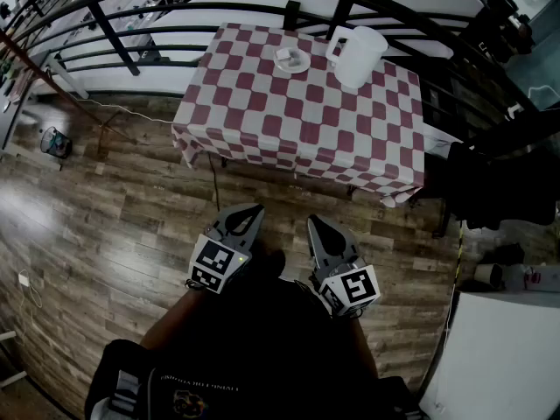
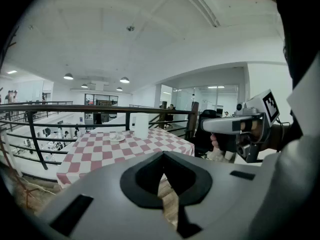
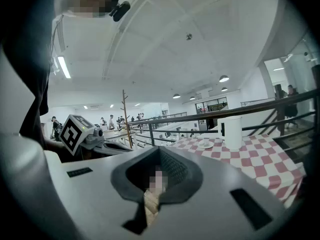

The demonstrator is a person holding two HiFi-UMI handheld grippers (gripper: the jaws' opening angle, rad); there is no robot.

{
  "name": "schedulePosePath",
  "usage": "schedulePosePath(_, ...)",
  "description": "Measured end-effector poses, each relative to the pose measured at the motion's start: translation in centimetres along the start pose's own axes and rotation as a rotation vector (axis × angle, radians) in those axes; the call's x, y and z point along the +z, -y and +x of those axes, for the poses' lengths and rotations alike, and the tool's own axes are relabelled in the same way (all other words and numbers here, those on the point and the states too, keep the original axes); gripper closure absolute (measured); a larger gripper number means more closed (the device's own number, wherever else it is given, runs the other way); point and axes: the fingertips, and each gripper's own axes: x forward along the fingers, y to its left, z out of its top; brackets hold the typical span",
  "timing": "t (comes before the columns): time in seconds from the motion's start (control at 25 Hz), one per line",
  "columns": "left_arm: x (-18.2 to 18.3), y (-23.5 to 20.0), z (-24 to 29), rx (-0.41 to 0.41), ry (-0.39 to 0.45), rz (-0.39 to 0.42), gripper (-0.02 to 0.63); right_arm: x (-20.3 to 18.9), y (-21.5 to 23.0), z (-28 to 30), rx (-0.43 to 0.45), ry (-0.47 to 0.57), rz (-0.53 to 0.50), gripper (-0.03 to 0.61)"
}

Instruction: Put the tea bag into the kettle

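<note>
A white kettle (image 1: 357, 55) stands at the far right of a table with a red-and-white checked cloth (image 1: 302, 116). Left of it a small white saucer (image 1: 291, 59) holds a pale thing, probably the tea bag; too small to tell. Both grippers hang low near the person's body, well short of the table's near edge. My left gripper (image 1: 251, 208) and right gripper (image 1: 312, 221) point toward the table, each shut with nothing held. The left gripper view shows kettle (image 2: 142, 125) and saucer (image 2: 117, 137) far ahead, as does the right gripper view with kettle (image 3: 233, 132) and saucer (image 3: 205, 145).
A black railing (image 1: 262, 11) runs behind the table. Wooden floor (image 1: 114, 208) lies between me and the table. Dark furniture (image 1: 490, 182) stands right of the table, and a white cabinet (image 1: 499, 357) sits at lower right.
</note>
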Motion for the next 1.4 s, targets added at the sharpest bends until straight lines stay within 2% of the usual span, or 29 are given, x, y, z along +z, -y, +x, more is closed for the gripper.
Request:
schedulePosePath(0.4, 0.5, 1.7, 1.6, -0.019, -0.008, 0.012, 0.611, -0.6, 2.2, -2.0, -0.019, 0.026, -0.011, 0.565)
schedulePosePath(0.6, 1.0, 2.5, 2.4, -0.013, -0.004, 0.030, 0.611, 0.5, 2.7, -2.8, -0.005, 0.053, 0.079, 0.565)
schedulePosePath(0.84, 0.4, 2.6, 3.4, 0.024, -0.008, 0.026, 0.611, -0.3, 4.7, -3.7, -0.012, 0.086, 0.065, 0.565)
schedulePosePath(1.12, 1.9, 2.4, 4.7, 0.041, 0.008, 0.036, 0.611, -0.6, 6.6, -4.1, -0.014, 0.071, 0.071, 0.565)
schedulePosePath(1.4, 1.4, 1.6, 6.5, 0.037, -0.012, 0.014, 0.611, -1.3, 8.0, -2.7, 0.000, 0.041, 0.079, 0.565)
